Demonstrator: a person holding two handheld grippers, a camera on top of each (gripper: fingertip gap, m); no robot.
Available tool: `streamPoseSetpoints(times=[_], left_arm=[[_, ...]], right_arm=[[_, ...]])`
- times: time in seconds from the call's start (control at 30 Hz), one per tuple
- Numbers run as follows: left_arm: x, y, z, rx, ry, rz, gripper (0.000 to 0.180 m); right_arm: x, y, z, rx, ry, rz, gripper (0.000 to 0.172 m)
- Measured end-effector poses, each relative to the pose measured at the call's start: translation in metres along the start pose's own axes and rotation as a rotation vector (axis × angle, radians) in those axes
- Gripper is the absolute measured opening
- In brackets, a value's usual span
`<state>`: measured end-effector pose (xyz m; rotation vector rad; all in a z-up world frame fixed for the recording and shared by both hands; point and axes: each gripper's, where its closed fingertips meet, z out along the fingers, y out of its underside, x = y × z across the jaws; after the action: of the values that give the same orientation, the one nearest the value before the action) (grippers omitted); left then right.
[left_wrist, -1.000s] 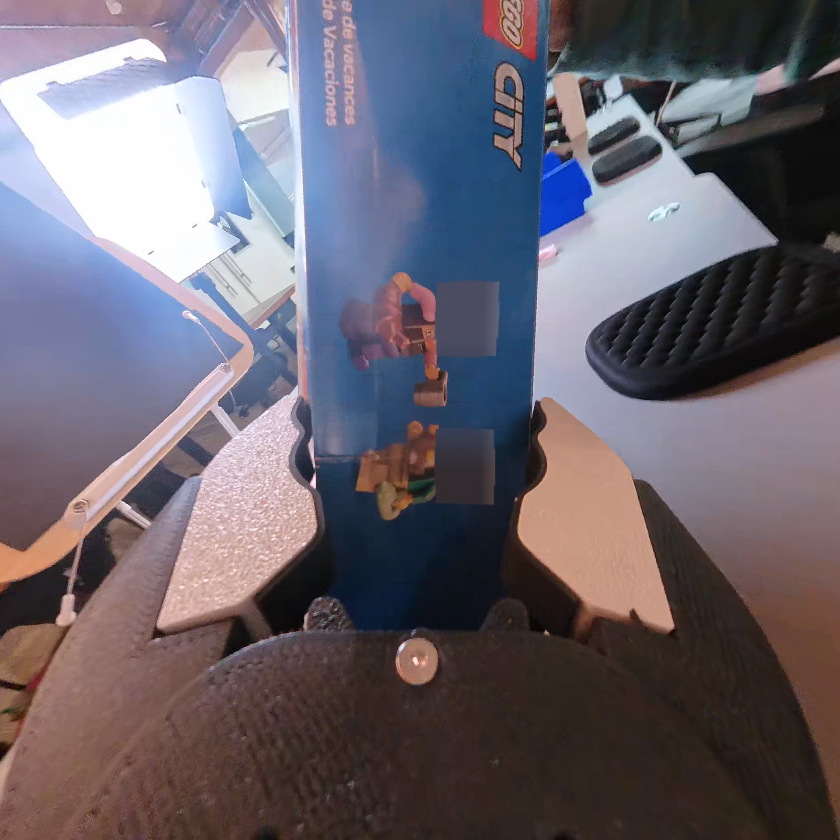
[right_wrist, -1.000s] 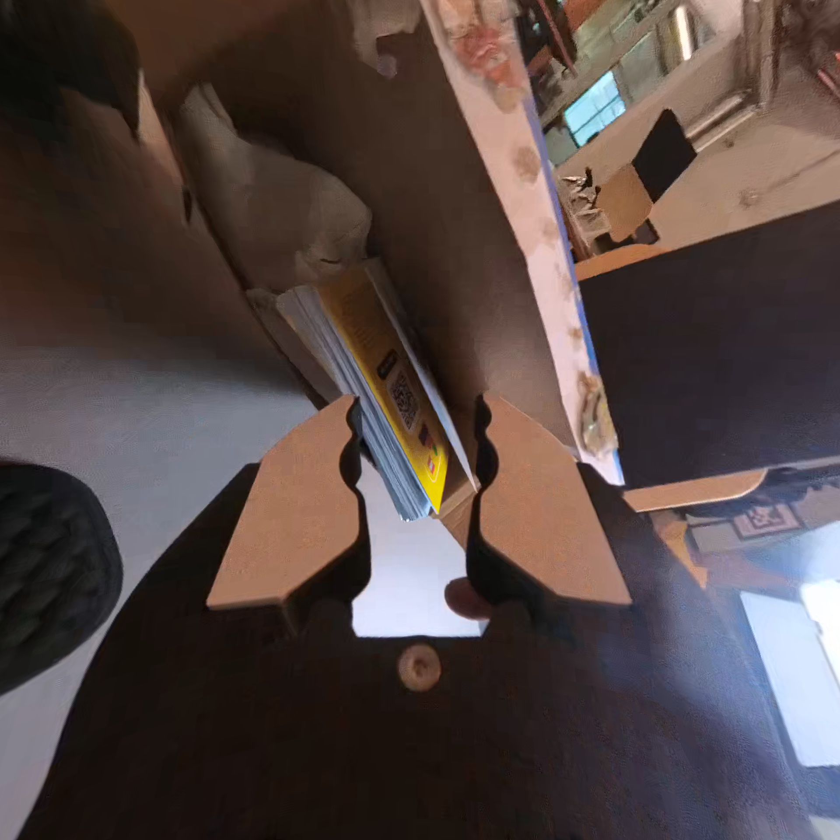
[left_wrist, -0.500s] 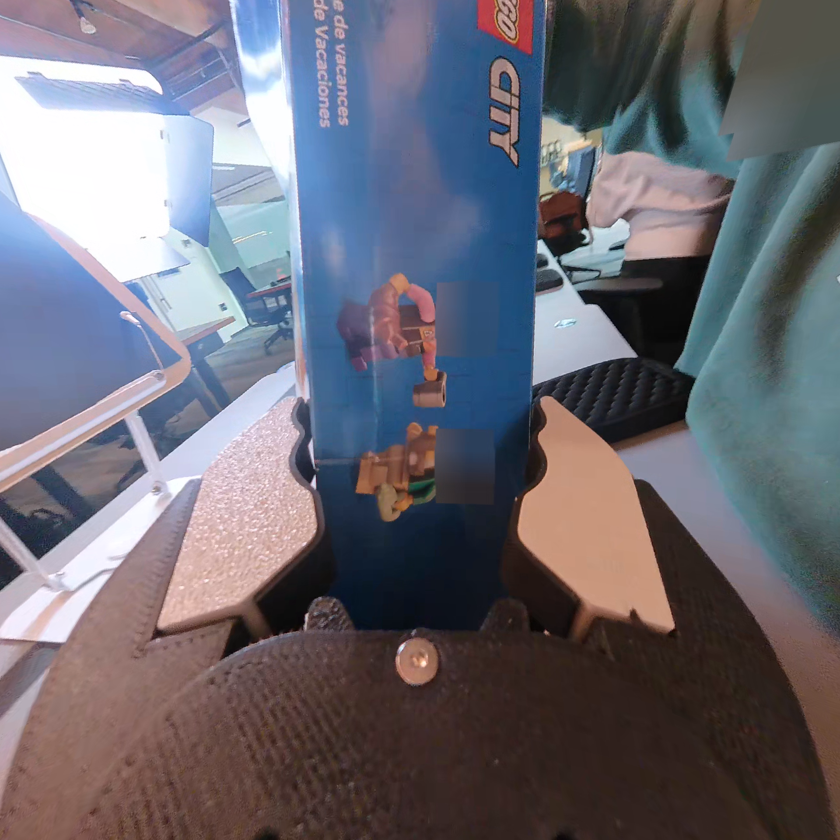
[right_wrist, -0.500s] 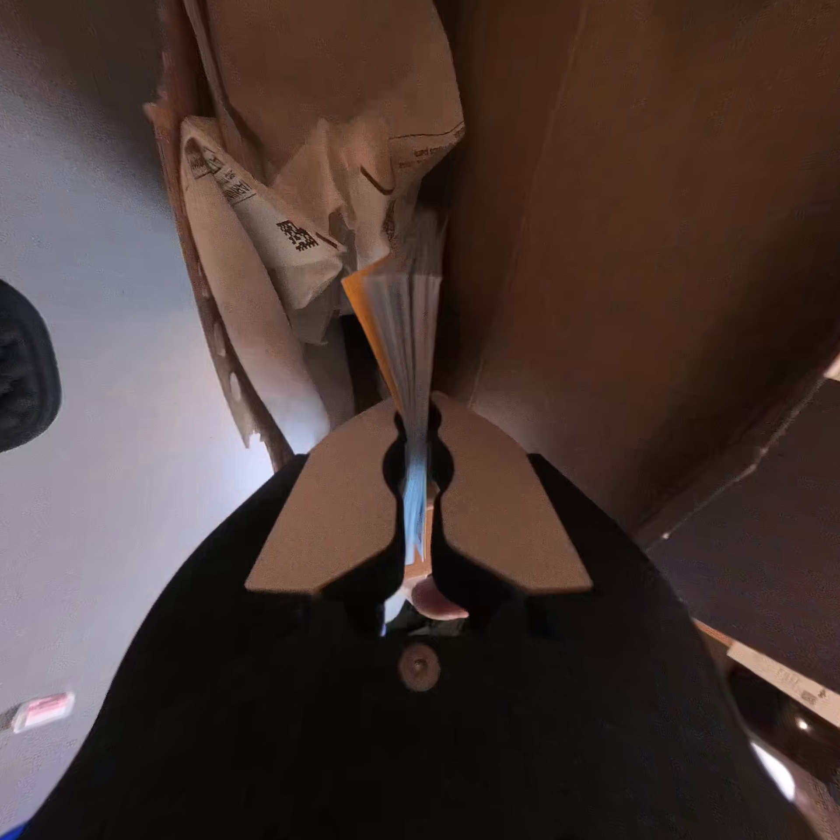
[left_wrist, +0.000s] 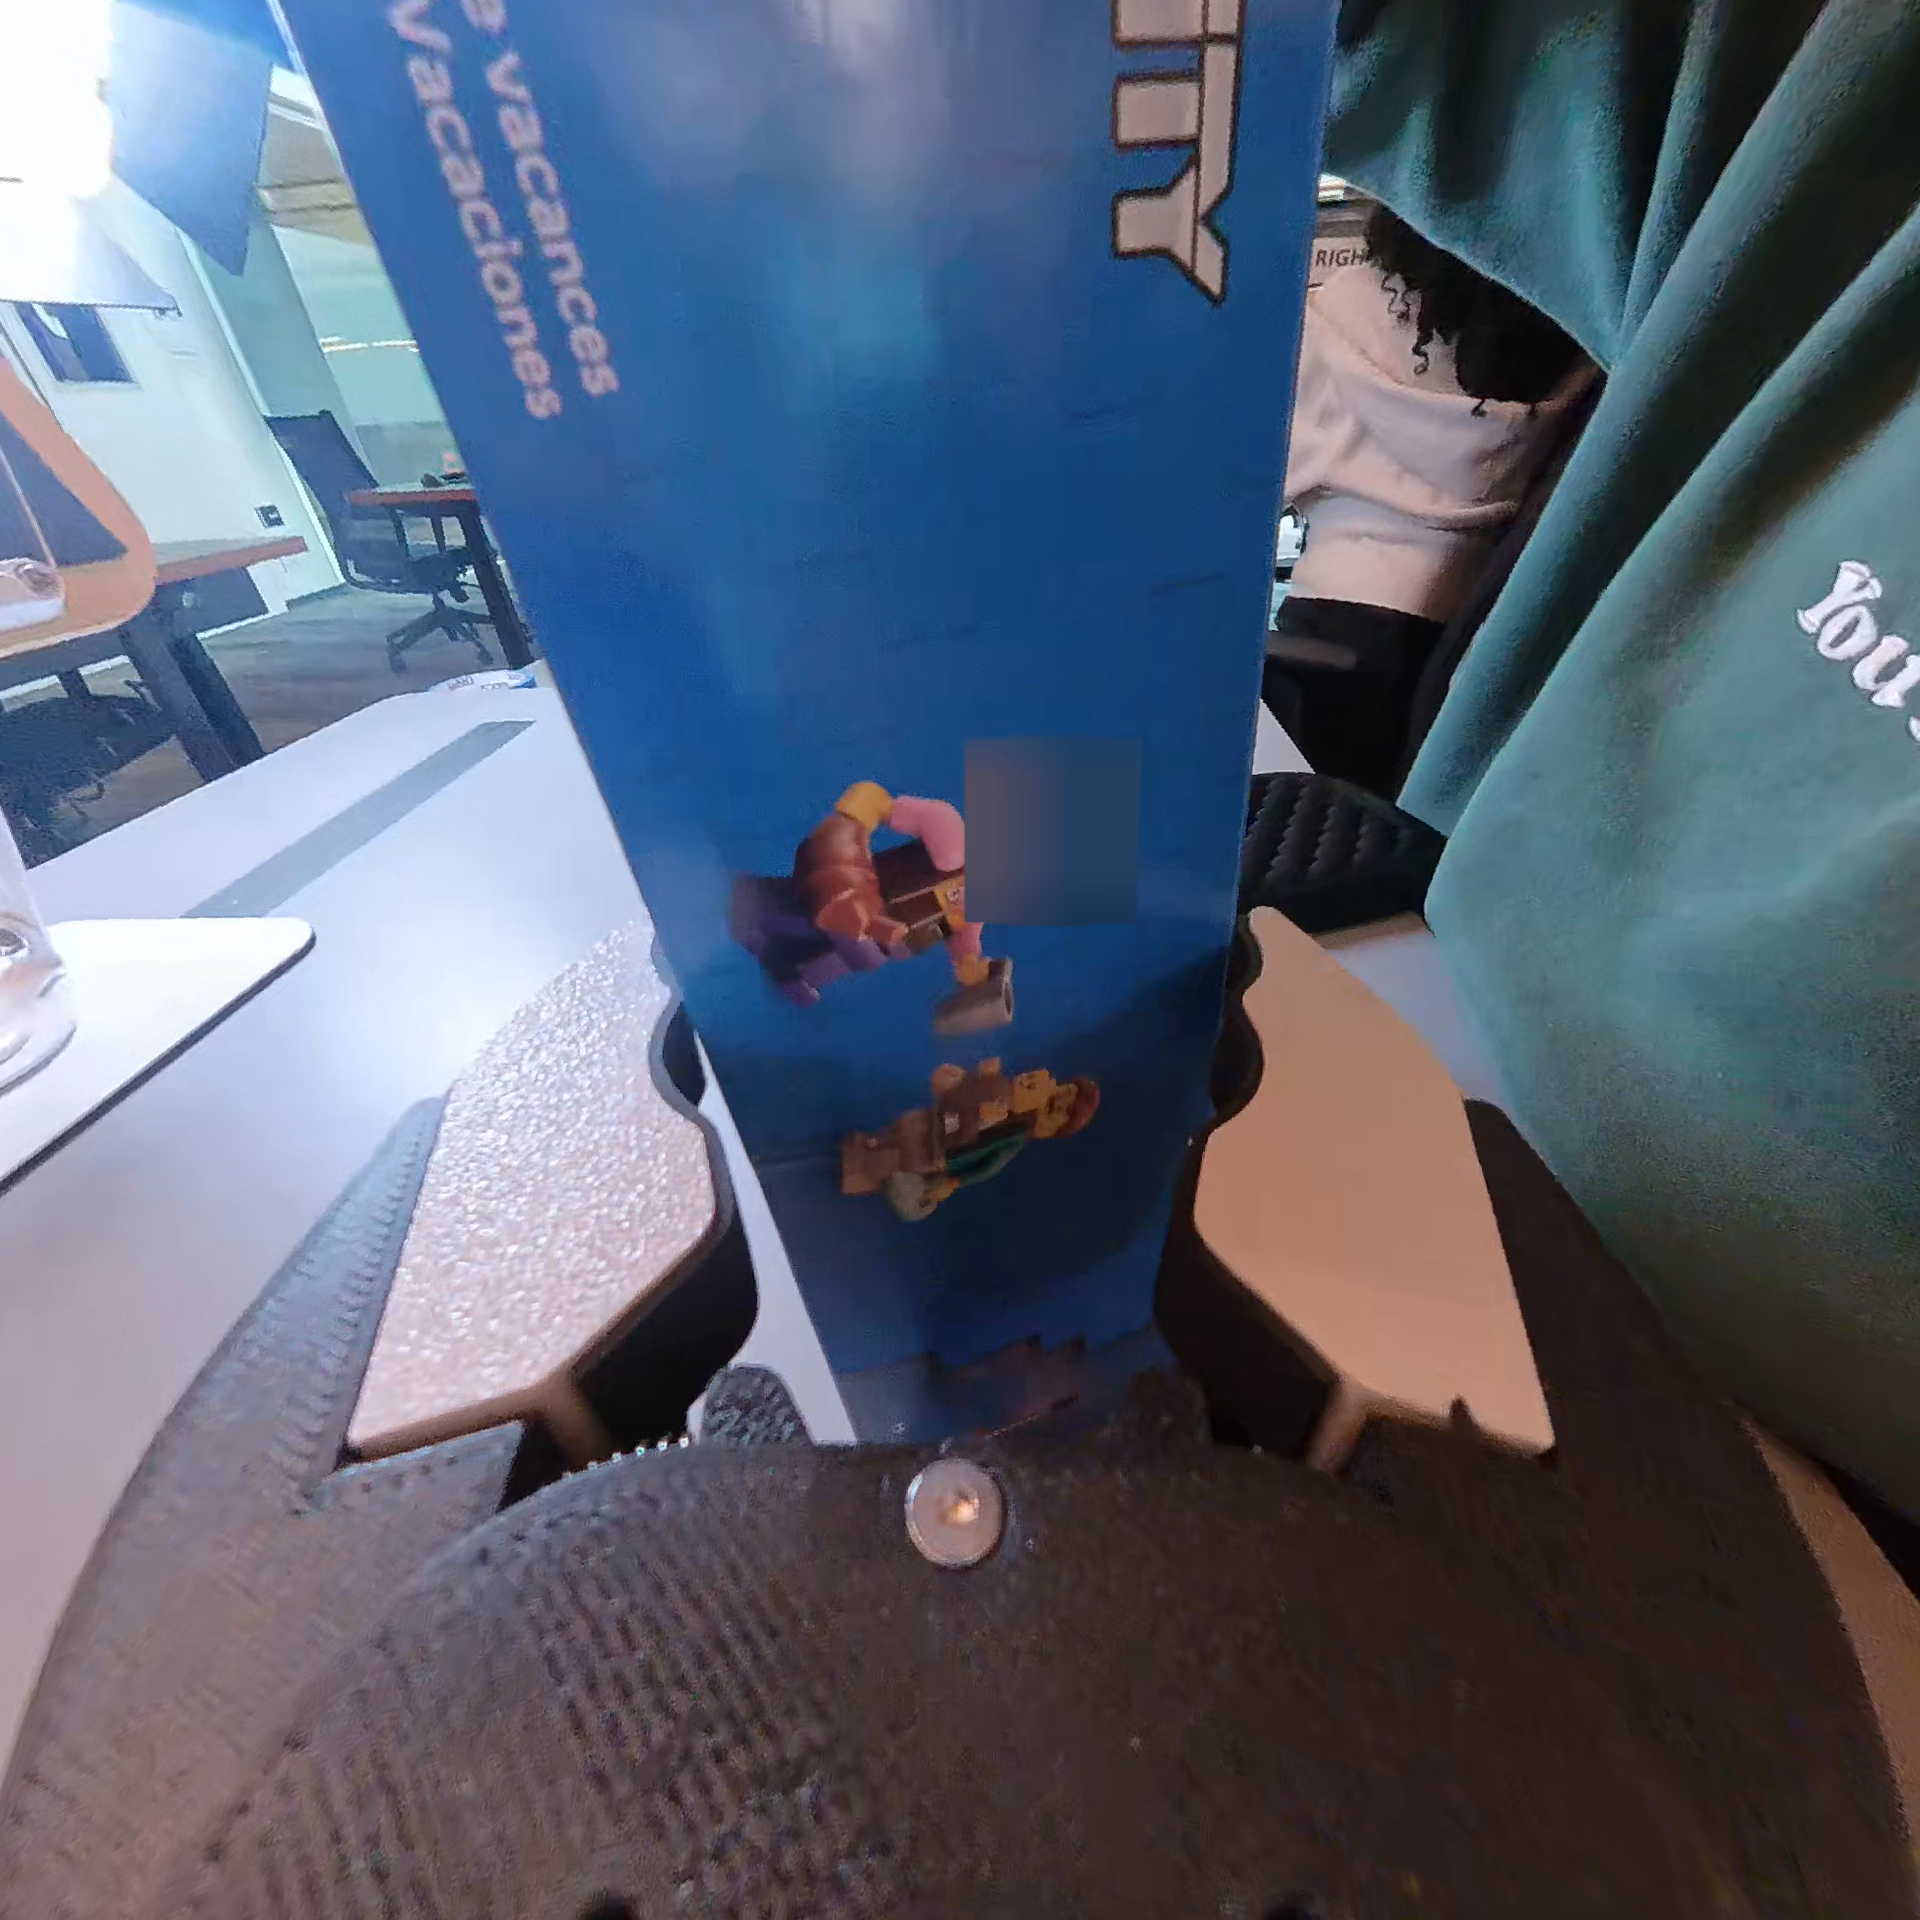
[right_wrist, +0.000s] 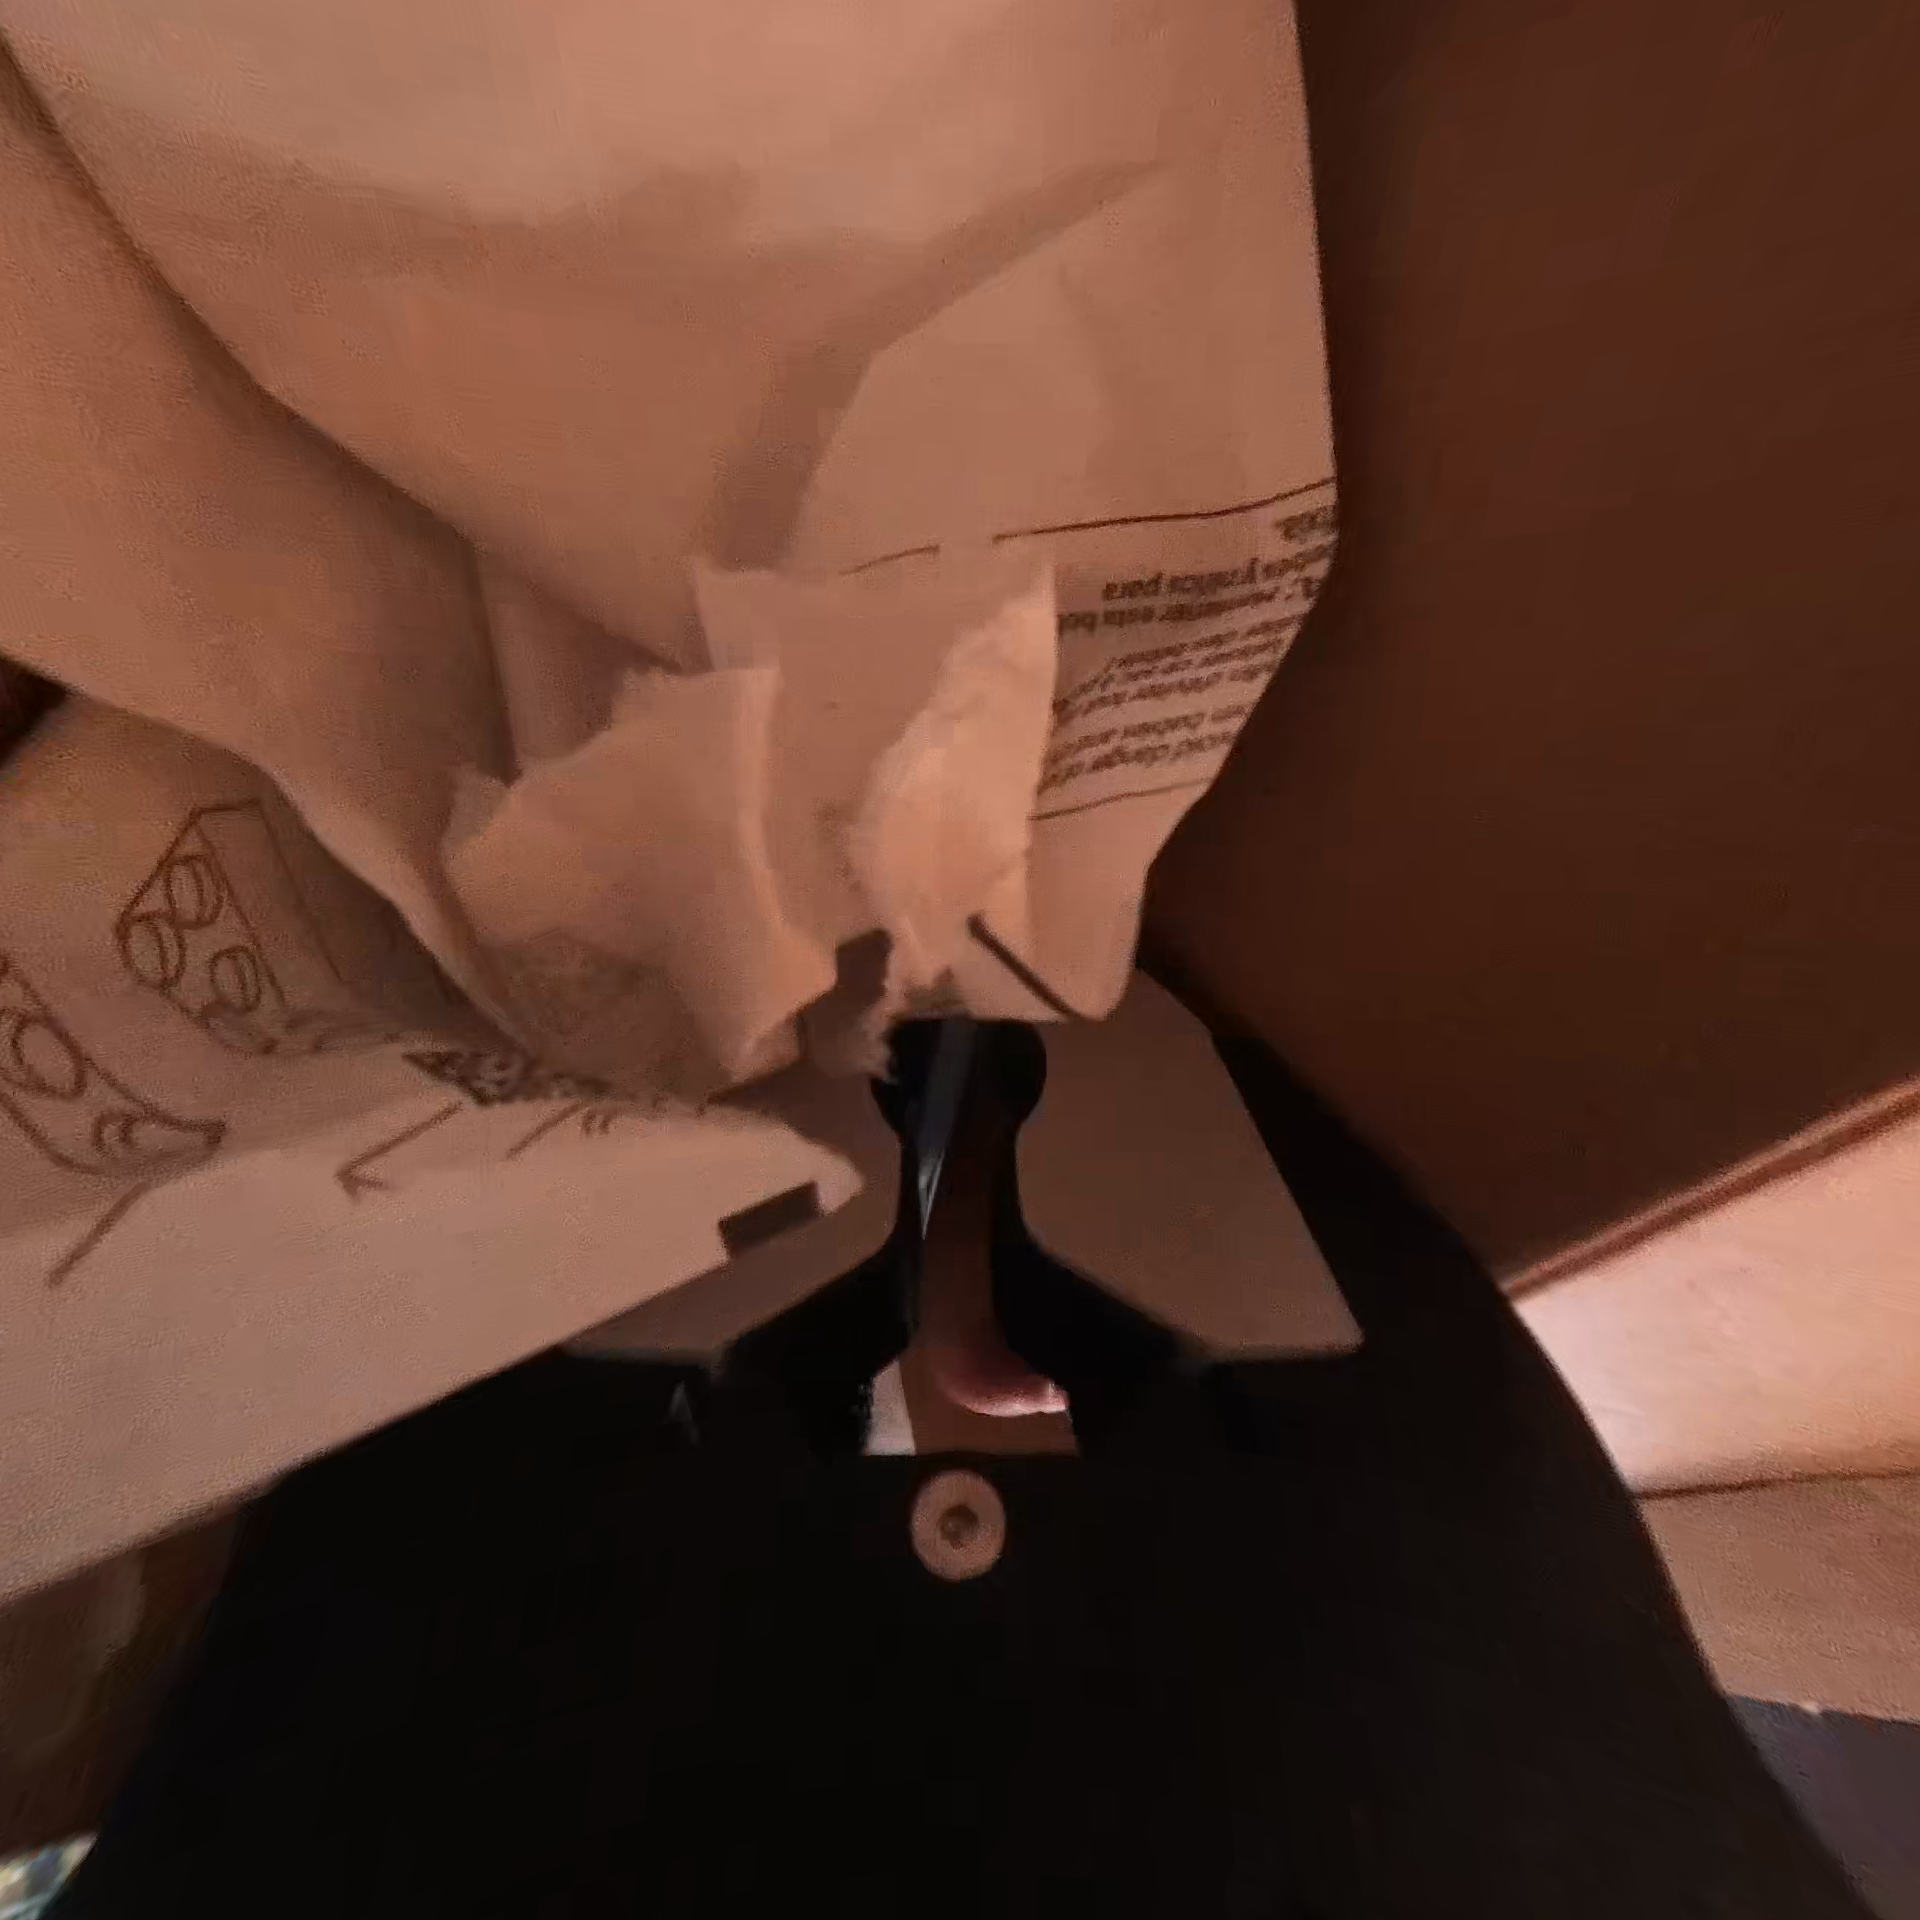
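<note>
The blue box clamped in the left claw could twist loose if the right claw, narrowed on a thin sheet, snags the crumpled paper

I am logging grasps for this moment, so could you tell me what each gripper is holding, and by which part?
The left gripper clamps the blue box across its narrow near end. The right gripper is nearly closed among paper bags; what it holds cannot be told.

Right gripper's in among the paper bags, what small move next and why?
Probably ease the right gripper straight back, jaws closed: a thin edge of pages sits between its fingers, crumpled paper bags crowd the tips, and the left gripper grips the blue box.
</note>
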<state>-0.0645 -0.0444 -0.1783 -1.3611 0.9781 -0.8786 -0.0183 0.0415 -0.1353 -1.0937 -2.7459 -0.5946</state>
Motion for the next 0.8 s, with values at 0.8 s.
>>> streamPoseSetpoints(times=[0.8], left_arm=[[-0.002,-0.127,0.001,-0.162,-0.572,0.717,0.088]], right_arm=[[-0.03,0.083,-0.068,1.491,0.607,0.578,0.077]])
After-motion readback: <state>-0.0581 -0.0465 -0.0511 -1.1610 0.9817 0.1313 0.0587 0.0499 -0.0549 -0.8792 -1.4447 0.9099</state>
